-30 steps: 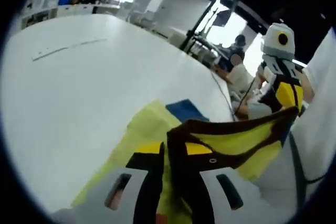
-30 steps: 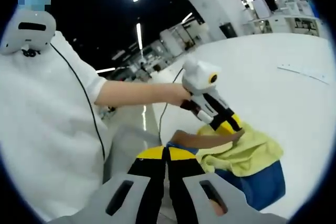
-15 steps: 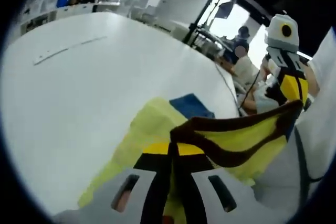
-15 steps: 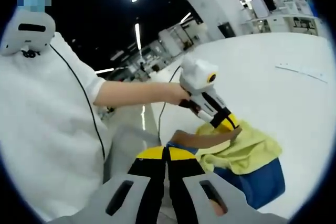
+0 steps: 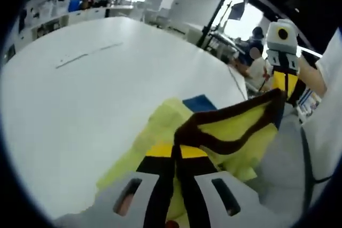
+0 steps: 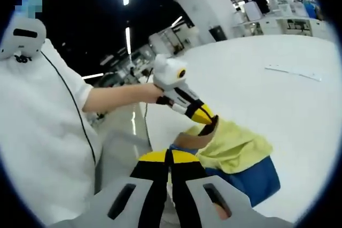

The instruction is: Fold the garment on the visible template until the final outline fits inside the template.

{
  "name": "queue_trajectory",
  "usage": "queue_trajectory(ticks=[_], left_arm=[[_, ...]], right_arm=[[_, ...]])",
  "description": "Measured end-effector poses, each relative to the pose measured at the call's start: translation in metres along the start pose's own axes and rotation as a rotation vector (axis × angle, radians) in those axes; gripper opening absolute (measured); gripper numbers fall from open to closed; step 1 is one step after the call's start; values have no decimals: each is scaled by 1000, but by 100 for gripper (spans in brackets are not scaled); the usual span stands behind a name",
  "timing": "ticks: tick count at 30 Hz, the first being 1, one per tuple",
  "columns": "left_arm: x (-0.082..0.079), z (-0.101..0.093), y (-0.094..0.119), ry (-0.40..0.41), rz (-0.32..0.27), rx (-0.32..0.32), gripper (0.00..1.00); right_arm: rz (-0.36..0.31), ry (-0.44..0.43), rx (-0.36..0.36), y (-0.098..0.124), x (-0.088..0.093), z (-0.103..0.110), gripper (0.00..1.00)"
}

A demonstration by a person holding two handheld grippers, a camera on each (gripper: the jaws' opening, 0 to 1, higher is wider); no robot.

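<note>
A yellow garment [image 5: 160,132] with a dark brown trim band [image 5: 224,126] lies on a blue template [image 5: 199,102] near the edge of a wide white table [image 5: 80,100].

In the left gripper view, the left gripper [image 5: 175,156] has its jaws pressed together on the brown-trimmed edge of the garment, lifting it clear of the table. The trim runs taut from there up to the right gripper [image 5: 283,86], whose jaws also pinch it. Below the raised edge, the rest of the garment spreads flat over the template, with one blue corner showing past the yellow cloth.

In the right gripper view, the right gripper [image 6: 168,158] is closed on the same trim, and the left gripper [image 6: 206,124] is just beyond it, held by a person's hand [image 6: 155,93] reaching from a white sleeve [image 6: 69,94]. The garment is bunched on the template [image 6: 251,182], whose blue edge sticks out beneath it.

Beyond the garment, the table stretches bare and open, except for a thin pale strip [image 5: 88,54] lying well apart from the template.
</note>
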State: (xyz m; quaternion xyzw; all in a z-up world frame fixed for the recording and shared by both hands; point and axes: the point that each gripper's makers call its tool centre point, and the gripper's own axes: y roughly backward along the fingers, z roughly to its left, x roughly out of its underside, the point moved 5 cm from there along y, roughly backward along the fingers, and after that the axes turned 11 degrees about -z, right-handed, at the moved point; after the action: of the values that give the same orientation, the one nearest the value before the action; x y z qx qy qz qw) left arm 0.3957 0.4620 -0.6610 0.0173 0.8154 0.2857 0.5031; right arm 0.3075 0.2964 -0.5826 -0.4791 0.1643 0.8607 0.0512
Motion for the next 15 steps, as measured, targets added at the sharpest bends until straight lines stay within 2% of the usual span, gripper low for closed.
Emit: queue_trajectory(ticks=[10, 15], left_arm=[[-6, -7, 31, 21, -42, -58, 0], [-13, -22, 53, 32, -85, -78, 0]], right_arm=[[-2, 12, 80, 4, 0, -8, 1], [-15, 25, 127, 5, -2, -11, 1]])
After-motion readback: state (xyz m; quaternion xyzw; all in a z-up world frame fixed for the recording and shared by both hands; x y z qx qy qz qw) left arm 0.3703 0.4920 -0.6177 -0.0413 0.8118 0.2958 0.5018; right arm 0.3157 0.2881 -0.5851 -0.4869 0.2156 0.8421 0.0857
